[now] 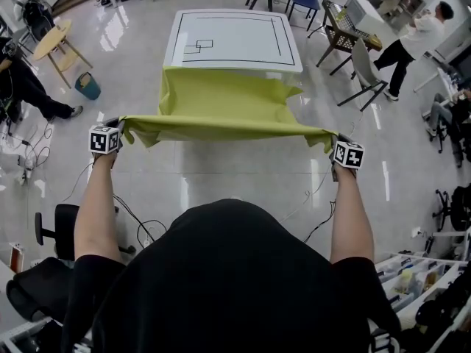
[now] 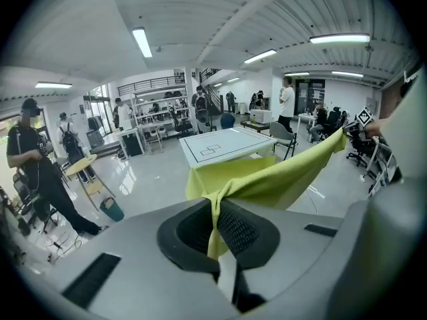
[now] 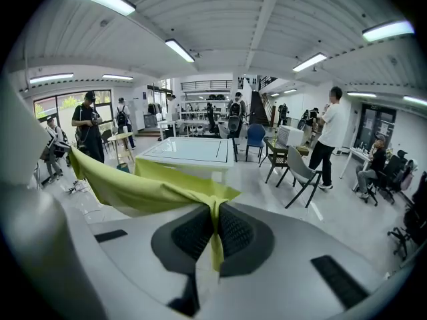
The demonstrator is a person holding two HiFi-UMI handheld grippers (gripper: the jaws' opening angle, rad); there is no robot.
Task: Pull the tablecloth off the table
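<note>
Off white rectangular table [image 1: 235, 43], thin yellow-green tablecloth [image 1: 221, 103] drapes creased.

In the head view, a round wooden side table [image 1: 51, 39] stands at upper left, a teal bin [image 1: 87, 86] just beside it on the glossy floor [image 1: 221, 175]. A grey chair [image 1: 366, 72] stands at right, near a person in a white shirt [image 1: 416, 39]. Black cables [image 1: 147, 225] lie beside a black office chair [image 1: 68, 226].

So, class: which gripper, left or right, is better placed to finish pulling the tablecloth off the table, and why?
Neither, probably: left gripper and right gripper each clamp a near corner of the tablecloth, level with each other; only its far edge reaches the table. Pull with both.
</note>
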